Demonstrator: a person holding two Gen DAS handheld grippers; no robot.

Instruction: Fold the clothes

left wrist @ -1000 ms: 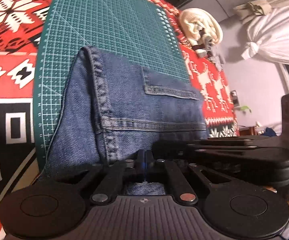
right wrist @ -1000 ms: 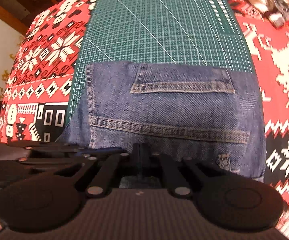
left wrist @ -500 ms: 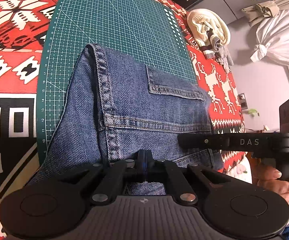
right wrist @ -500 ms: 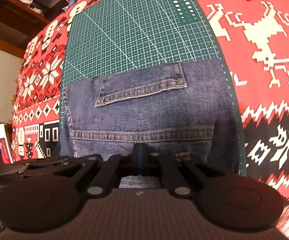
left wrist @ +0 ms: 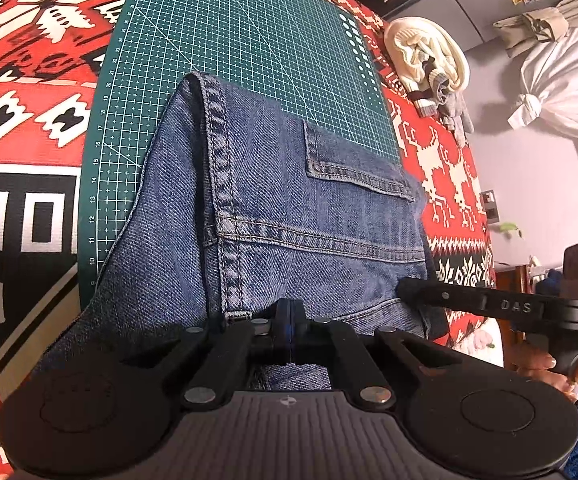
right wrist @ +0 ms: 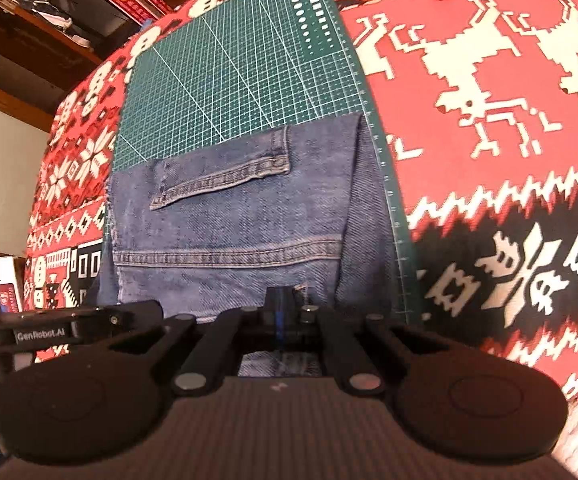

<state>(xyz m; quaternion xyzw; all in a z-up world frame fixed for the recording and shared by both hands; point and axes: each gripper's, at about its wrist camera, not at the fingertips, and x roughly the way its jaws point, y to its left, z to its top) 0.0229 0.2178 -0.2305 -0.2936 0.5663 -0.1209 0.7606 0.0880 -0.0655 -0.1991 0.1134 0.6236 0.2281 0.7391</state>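
The jeans [left wrist: 289, 216] are woven blue denim, matt and faintly faded, with raised pale double stitching along seams and pocket edge. They lie on a green cutting mat [left wrist: 249, 40], a smooth matt sheet printed with a fine white grid, and around the mat spreads a tablecloth [right wrist: 489, 120] of coarse-looking woven cloth in red, white and black. The left gripper [left wrist: 289, 320] and right gripper [right wrist: 281, 308] at the near edge of the jeans look like matt black plastic with dull metal pins and ribbed housings.
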